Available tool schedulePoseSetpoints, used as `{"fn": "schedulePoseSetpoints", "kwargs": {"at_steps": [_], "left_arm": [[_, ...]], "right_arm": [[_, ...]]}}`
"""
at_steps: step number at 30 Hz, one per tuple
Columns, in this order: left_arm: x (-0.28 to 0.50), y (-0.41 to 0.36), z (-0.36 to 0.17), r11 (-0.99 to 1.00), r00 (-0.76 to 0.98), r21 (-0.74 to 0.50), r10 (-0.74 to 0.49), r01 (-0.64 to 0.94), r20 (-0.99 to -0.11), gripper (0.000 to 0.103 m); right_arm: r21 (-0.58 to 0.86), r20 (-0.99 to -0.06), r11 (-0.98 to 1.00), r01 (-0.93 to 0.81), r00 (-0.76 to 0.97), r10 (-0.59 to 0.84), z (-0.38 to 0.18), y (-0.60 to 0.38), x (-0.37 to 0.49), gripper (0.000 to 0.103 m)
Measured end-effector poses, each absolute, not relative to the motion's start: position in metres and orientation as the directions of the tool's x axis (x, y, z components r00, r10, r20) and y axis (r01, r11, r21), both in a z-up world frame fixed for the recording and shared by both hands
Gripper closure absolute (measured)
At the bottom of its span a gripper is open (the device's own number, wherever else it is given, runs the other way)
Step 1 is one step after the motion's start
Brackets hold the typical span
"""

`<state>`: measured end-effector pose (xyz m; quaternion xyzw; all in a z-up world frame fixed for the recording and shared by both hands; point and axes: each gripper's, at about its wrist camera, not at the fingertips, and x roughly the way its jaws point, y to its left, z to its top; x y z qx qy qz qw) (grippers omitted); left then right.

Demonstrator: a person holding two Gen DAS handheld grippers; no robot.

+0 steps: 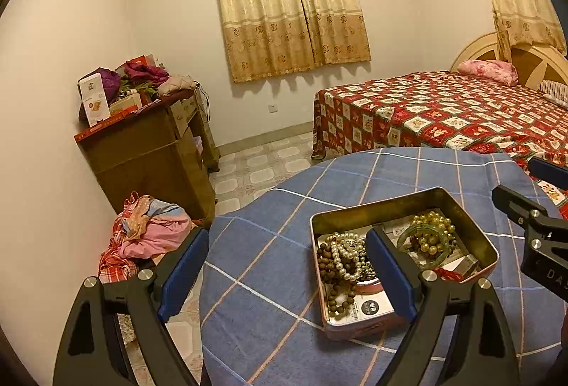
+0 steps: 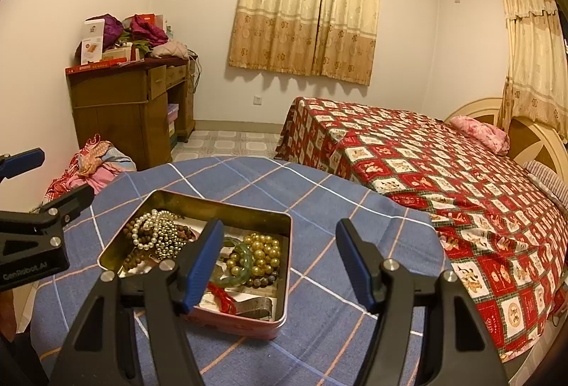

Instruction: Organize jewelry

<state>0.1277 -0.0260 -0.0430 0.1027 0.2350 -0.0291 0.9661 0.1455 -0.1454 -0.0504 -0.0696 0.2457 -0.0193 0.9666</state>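
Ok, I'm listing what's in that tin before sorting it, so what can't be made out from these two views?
- Left wrist view: the middle of the tin is hidden behind a finger of the left hand-held gripper.
- Right wrist view: the right hand-held gripper covers the tin's centre, between the pearl strands and the green bangle.
- Both views: the print on the card is too small to read.

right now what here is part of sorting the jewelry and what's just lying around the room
Part of the job:
- open tin on the table
- white pearl strand
- brown wooden beads
- gold bead bracelet
- green bangle
- left gripper and right gripper, both open and empty

Just lying about:
- bed
- pink pillow
- cluttered cabinet
- clothes pile on the floor
- curtains
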Motion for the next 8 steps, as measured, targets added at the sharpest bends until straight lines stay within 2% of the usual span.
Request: {"fn": "schedulePoseSetpoints", "kwargs": {"at_steps": [8], "left_arm": [[0.1262,-0.0281,-0.0469,0.972,0.896,0.212,-0.001,0.107,-0.444,0.013]], "right_arm": [[-0.144,-0.474,0.990,0.004,0.877,-0.073,-0.0510,-0.1450,0.1446,0.035]]}}
